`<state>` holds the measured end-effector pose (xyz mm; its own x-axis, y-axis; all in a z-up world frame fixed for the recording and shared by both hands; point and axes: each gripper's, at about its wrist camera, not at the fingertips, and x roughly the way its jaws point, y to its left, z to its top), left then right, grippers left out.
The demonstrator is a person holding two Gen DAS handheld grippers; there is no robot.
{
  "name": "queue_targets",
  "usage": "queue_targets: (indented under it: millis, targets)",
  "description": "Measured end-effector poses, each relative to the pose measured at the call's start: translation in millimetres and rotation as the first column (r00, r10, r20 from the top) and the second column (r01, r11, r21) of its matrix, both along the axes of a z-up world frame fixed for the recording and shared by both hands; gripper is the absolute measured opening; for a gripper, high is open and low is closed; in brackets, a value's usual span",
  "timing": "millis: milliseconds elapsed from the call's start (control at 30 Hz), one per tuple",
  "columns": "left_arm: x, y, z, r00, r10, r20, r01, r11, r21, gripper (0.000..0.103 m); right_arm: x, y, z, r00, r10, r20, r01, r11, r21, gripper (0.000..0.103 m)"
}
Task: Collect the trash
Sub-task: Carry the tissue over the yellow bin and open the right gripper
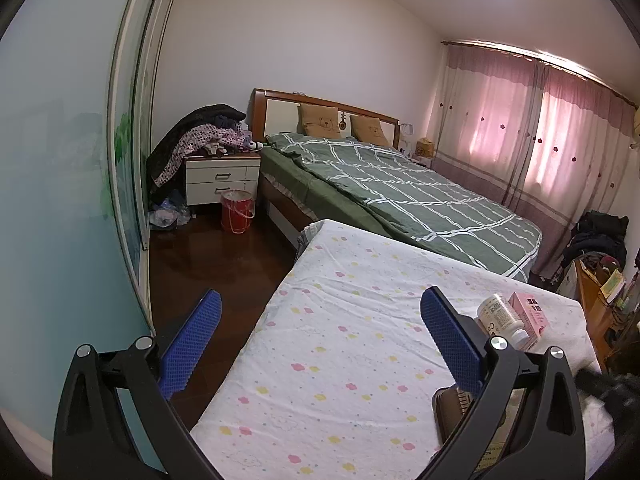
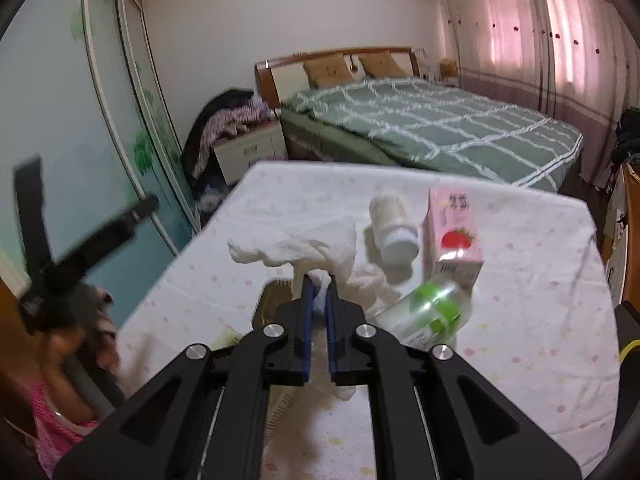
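Tissue (image 2: 304, 246) — a crumpled white sheet — hangs pinched between the blue pads (image 2: 307, 308) of the right gripper (image 2: 319, 300), whose jaws are pressed together on a fold of it. Its long axis runs roughly across the right wrist view, one end pointing left and the other drooping to the right above the mattress (image 2: 540, 320) with the pastel-flower sheet.

Just beyond it on the mattress lies a white bottle (image 2: 392, 228) on its side, cap end pointing toward the camera. Beside that stands a pink strawberry milk carton (image 2: 452, 240), upright, and in front of the carton a clear plastic bottle (image 2: 428, 312) with a green label lies tilted, its long axis running diagonally from lower left to upper right.

Off to the left, the left gripper (image 1: 320, 316) is held over the mattress edge with its blue pads (image 1: 192, 340) spread wide and nothing between them. A red bin (image 1: 237, 211) stands on the dark floor near the white nightstand (image 1: 222, 178), well apart from the mattress.
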<state>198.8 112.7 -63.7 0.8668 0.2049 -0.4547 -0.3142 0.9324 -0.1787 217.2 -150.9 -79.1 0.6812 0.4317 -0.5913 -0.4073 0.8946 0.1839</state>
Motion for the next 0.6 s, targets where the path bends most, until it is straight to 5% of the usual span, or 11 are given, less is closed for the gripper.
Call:
queue_targets:
  millis: [367,600]
  targets:
    - [3,-4,-2,1.0,-0.008,-0.008,0.008,1.0,0.001,0.098,-38,-57,64,0.986,-0.091,0.136,0.077,0.991,0.108,0.006]
    - [3,-5,-3,1.0,-0.01,-0.009,0.01,1.0,0.003,0.098,-55,-113,75,0.949,-0.255,0.188,0.239,0.966,0.104,0.006]
